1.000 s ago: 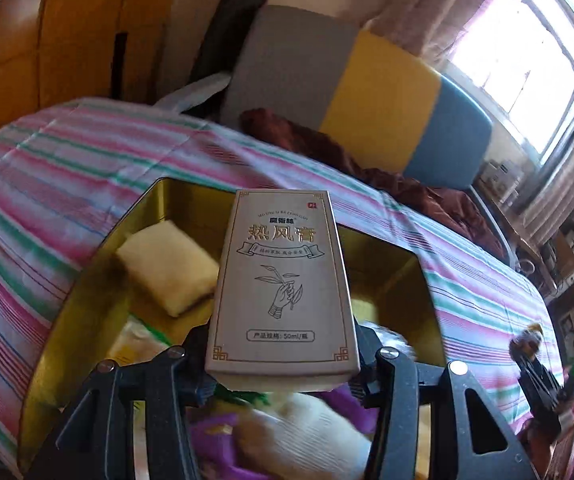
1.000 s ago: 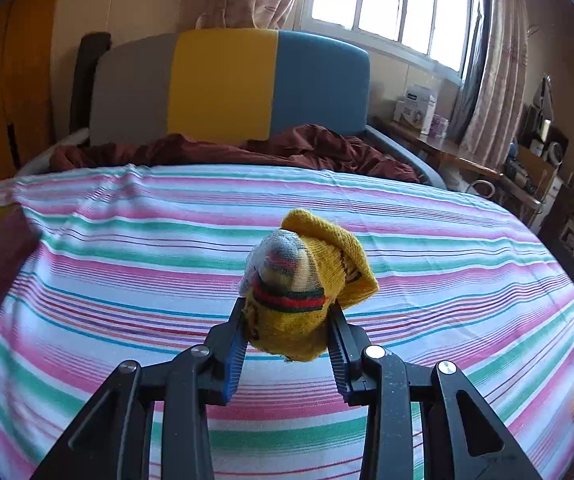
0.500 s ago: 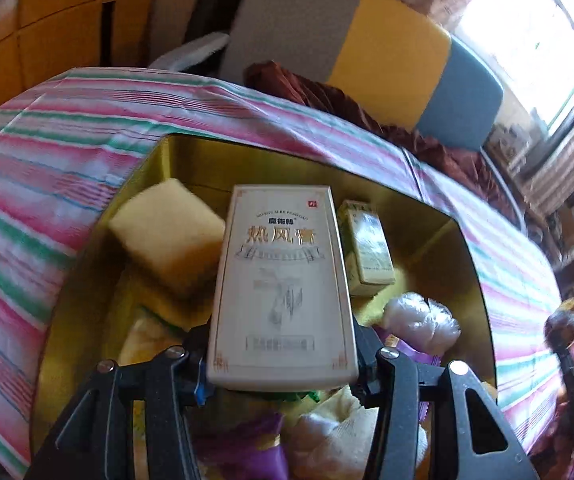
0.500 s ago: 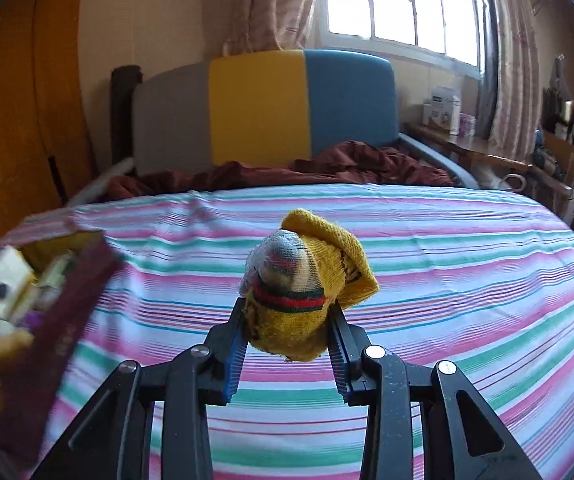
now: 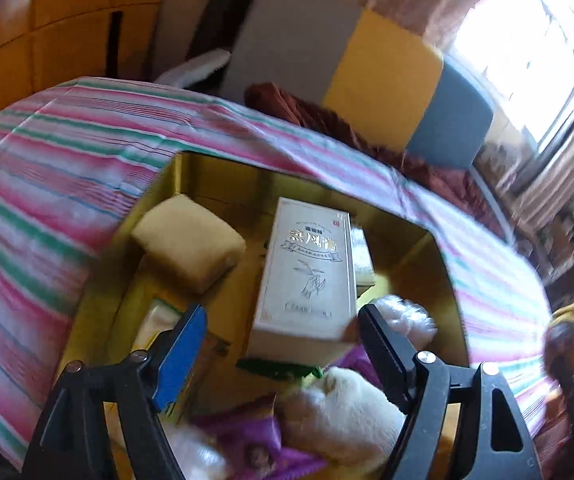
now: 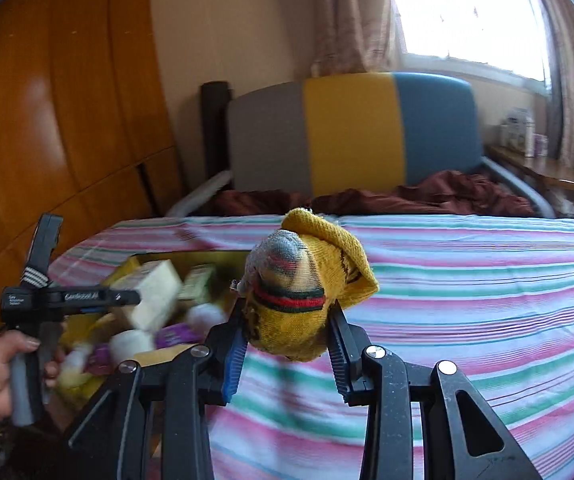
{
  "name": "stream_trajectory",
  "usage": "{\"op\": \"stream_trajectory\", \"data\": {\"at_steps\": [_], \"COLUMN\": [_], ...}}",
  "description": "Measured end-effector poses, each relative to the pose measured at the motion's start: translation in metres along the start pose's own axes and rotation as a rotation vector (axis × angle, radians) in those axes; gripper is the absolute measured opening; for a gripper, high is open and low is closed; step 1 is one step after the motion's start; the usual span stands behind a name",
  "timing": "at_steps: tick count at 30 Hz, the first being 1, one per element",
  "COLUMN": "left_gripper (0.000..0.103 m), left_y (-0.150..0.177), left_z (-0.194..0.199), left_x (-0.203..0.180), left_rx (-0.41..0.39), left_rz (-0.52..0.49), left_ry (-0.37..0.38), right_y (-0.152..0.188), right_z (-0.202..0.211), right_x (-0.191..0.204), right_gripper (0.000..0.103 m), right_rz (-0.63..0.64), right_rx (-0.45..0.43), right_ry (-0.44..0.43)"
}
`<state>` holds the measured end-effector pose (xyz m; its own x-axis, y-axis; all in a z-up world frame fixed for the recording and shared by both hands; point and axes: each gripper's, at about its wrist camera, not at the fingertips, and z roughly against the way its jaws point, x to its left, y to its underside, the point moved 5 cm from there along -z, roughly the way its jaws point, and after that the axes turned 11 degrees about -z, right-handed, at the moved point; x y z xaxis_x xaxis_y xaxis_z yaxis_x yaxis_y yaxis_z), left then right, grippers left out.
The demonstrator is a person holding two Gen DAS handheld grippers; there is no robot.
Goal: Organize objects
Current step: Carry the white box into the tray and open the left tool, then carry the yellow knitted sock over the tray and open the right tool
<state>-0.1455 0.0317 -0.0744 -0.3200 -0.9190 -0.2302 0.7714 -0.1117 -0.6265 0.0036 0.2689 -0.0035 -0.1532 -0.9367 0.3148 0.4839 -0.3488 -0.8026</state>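
Striped bed [image 6: 467, 280] underneath: left tongs [image 5: 283, 344], jaws just opened wide, released box [image 5: 307, 272] between them; right tongs [image 6: 287, 344] grip yellow sock [image 6: 303, 300].

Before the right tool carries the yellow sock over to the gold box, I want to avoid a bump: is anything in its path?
Yes. The left tool hangs open over the gold box beside the white carton, between the yellow sock in the right tool and the box. Otherwise only bare striped sheet shows.
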Motion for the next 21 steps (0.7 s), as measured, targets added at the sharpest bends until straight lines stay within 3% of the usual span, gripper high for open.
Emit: {"op": "stream_trajectory", "data": {"at_steps": [8, 21], "left_gripper": [0.077, 0.077], "left_y": [0.013, 0.027], "left_z": [0.046, 0.08], "left_x": [0.024, 0.006], "left_rx": [-0.144, -0.193], "left_rz": [0.101, 0.058], "left_ry": [-0.058, -0.112], "right_y": [0.033, 0.065], "right_z": [-0.003, -0.007], "right_x": [0.042, 0.087], "right_gripper": [0.038, 0.038], "right_rz": [0.069, 0.147], "right_rx": [0.081, 0.177], "right_ry": [-0.09, -0.15]}}
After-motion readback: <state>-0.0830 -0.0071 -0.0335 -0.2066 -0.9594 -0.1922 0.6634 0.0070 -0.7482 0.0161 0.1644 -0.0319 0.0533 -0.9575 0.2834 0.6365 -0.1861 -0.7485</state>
